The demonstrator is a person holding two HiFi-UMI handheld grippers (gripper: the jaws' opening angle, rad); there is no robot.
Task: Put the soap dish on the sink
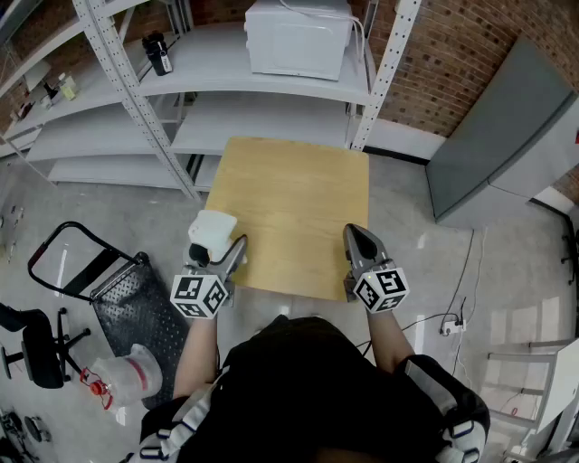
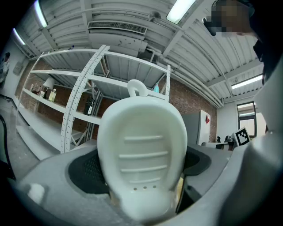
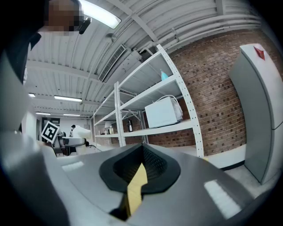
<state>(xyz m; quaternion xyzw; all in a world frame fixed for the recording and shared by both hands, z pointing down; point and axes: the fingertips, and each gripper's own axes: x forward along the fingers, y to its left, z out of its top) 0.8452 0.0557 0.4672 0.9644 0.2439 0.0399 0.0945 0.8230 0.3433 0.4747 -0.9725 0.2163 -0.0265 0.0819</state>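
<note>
The left tool grips the white soap dish, its jaws set wide against the dish's sides. The dish stands on edge between them (ribbed face toward that tool's camera), by the left edge of the wooden table. The right tool is closed and empty, over the table's near right corner.

The left gripper clamps a white soap dish upright between its grey fingers. The dish's ribbed inner face, with three small holes low down, is turned to the camera. Behind it, white metal shelves stand against a brick wall under ceiling strip lights.
</note>
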